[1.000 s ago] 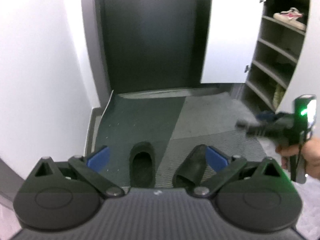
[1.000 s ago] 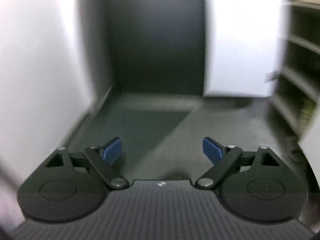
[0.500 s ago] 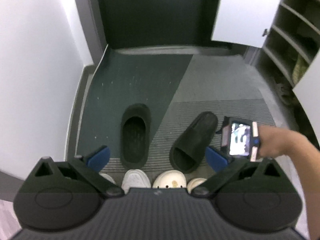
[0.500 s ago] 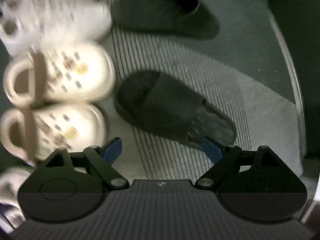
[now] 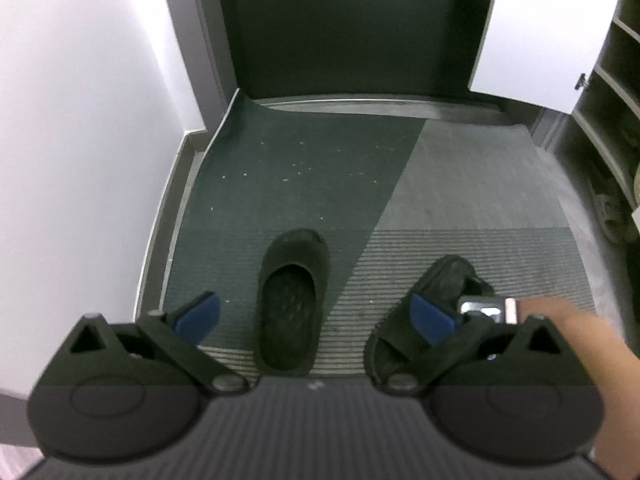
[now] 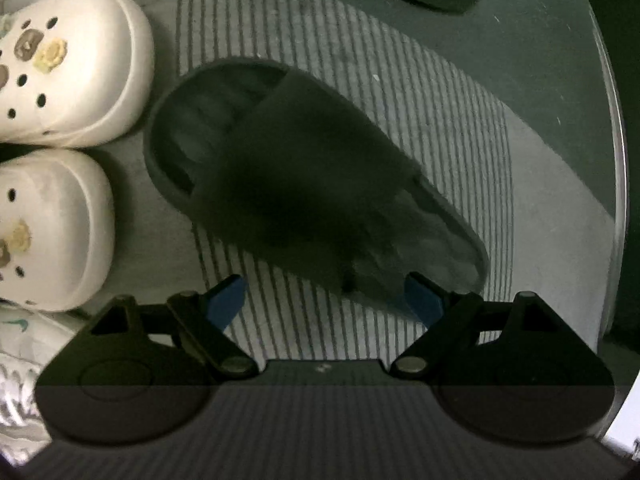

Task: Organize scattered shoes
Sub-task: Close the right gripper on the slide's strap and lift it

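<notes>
Two slippers: both black, both on the mat [image 5: 460, 184], well apart from each other.
Closed slipper [image 5: 294, 300]: lower centre of the left wrist view, lying straight up the frame, opening toward the camera; only its edge shows at the top of the right wrist view.
Open-toe slipper [image 6: 304, 184]: centre of the right wrist view, lying slantwise from upper left to lower right; in the left wrist view it sits at lower right, partly hidden behind that gripper's right finger.
Left gripper [image 5: 316, 316]: jaws wide apart and empty, pointing steeply down; the closed slipper appears in the gap between the blue pads, but farther off, not touched.
Right gripper [image 6: 326, 300]: jaws spread wide, pointing almost straight down over the open-toe slipper; its lower right end shows between the blue pads, which do not press on it.
Hand [image 5: 568, 320]: lower right of the left wrist view, holding the right gripper just beside the open-toe slipper.
Clogs [image 6: 68, 68]: two cream ones with small charms, left edge of the right wrist view, toes close to the open-toe slipper.
Sneaker [image 6: 20, 344]: white, lower left corner of that view, mostly cut off.
Mat: dark green on the left, grey on the right, ribbed in its near part.
Shelves [image 5: 612, 120]: right edge of the left wrist view.
Door [image 5: 352, 28]: dark, top centre.
</notes>
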Tool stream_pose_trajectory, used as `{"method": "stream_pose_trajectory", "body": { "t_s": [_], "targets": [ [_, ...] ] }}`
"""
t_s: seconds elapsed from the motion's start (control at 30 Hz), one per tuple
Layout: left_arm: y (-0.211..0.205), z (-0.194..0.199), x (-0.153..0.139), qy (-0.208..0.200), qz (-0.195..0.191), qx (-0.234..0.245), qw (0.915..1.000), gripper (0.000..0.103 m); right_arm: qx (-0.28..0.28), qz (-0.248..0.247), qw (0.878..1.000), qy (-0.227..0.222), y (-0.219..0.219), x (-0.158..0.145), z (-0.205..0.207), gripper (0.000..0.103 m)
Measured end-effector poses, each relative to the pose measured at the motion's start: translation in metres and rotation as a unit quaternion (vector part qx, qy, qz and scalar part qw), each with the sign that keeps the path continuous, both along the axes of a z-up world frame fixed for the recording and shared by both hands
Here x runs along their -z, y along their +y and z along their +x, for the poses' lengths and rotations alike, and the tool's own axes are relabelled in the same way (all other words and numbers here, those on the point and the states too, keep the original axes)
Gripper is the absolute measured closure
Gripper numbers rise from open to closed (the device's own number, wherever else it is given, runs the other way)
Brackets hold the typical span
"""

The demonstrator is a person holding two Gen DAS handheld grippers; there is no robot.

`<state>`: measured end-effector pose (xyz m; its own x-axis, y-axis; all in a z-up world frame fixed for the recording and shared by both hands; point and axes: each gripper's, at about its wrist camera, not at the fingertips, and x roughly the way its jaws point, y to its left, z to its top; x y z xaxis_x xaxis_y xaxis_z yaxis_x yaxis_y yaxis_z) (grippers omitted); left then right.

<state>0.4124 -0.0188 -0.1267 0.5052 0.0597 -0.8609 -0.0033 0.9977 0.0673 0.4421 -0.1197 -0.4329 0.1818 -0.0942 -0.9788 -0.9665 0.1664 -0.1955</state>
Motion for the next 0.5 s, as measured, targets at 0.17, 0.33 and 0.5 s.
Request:
{"method": "stream_pose_trajectory", "body": {
  "t_s": [0.17, 0.33, 0.5],
  "targets": [
    [-0.002, 0.005, 0.004, -0.003, 0.015, 0.006, 0.9999, 0.000, -0.041, -0.024, 0.999, 0.010, 0.009, 0.015, -0.014, 0.027],
    [-0.003, 0.004, 0.002, 0.005, 0.001, 0.010, 0.9999, 0.000, -0.019, -0.003, 0.999, 0.045, 0.012, 0.001, -0.016, 0.034],
    [-0.006, -0.001, -0.002, 0.001, -0.003, 0.017, 0.9999, 0.000, 0.031, 0.009, 0.994, 0.105, 0.003, -0.015, -0.011, 0.044]
  ]
}}
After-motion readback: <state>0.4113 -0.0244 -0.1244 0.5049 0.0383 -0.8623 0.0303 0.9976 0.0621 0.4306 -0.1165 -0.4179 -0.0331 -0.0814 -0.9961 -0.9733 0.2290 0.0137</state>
